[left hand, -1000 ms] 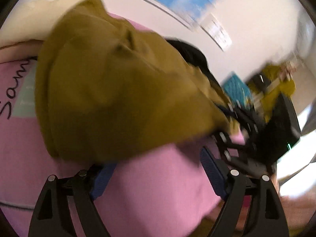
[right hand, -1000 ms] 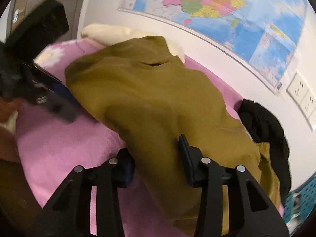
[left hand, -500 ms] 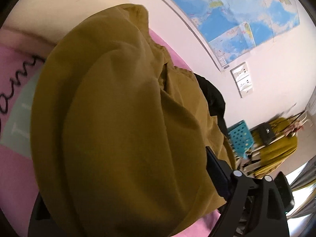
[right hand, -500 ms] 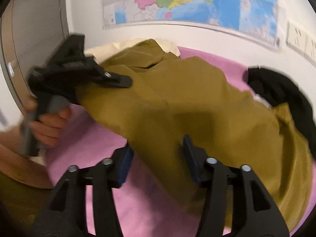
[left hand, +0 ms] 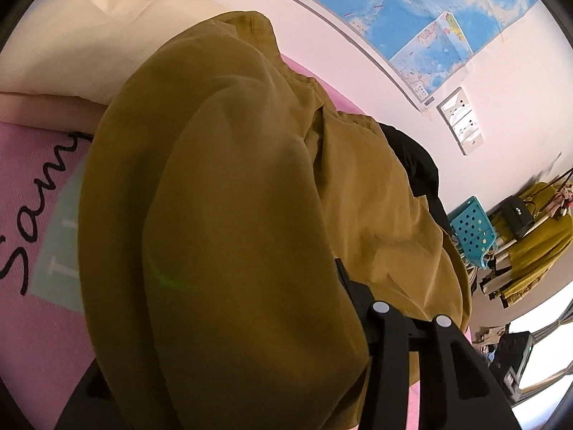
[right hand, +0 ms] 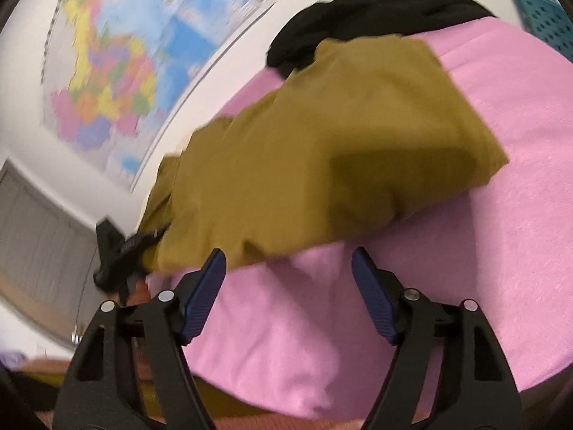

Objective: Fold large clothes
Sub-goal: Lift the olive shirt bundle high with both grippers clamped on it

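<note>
A: Count, quick. One mustard-yellow cloth garment (left hand: 250,215), one black garment (right hand: 376,3) past it by the wall, one pink knitted blanket (right hand: 501,143) under both, one cream pillow (left hand: 89,43), one coloured wall map (left hand: 412,10), one teal perforated plastic basket (left hand: 469,229).

B: Tongs?

A: Two. Left gripper (left hand: 293,329) has the mustard-yellow cloth garment bunched between its fingers and draped over the left one; only the right black finger (left hand: 386,337) shows. Its jaws have just been closing, cloth between them. Looks clamped on the fabric, but the pads are hidden.

B: Right one?

A: Right gripper (right hand: 290,294) stands apart, blue pads (right hand: 204,294) bare, only pink knitted blanket between them. Jaws have just been opening. The garment's near edge lies just ahead of the left pad, not gripped.

B: Change from earlier?

A: A second ago the right tongs straddled the garment's edge; now they've pulled off and rolled, view blurred. Left tongs were wide over bare blanket, now buried in cloth.

B: Garment look?

A: Folded over into a thick long band on the blanket, smooth top, soft creases, far end touching the black garment. Left tongs sit at its other end in the right wrist view.
</note>
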### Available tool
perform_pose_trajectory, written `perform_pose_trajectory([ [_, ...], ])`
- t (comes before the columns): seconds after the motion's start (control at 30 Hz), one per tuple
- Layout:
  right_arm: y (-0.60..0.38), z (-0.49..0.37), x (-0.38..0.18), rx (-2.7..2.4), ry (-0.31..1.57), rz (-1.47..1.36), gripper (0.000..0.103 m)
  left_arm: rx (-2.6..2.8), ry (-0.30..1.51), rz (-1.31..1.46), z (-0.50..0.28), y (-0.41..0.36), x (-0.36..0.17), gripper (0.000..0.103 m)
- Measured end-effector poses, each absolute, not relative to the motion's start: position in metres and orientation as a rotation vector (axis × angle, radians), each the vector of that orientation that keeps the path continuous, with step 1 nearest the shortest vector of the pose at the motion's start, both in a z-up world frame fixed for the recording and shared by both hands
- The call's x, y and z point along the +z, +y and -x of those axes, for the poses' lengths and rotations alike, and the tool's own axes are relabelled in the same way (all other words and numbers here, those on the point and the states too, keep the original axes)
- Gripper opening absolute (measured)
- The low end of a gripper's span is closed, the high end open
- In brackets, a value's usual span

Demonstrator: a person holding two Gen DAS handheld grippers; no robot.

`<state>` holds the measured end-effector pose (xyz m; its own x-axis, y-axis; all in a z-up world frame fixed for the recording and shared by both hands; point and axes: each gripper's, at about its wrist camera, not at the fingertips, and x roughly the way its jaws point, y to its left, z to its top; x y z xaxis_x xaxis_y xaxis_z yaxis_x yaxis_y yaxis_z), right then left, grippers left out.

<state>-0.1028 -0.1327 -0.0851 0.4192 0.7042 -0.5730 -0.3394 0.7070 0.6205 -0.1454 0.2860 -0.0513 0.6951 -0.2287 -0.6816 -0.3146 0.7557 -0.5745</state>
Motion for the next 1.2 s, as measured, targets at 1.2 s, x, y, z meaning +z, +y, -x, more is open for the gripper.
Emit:
perform_pose_trajectory([
  [1.2, -0.097, 0.027, -0.095, 0.631, 0.789, -0.575, 0.044, 0.122, 0.856, 0.610, 0.141, 0.276, -0.045, 0.048],
])
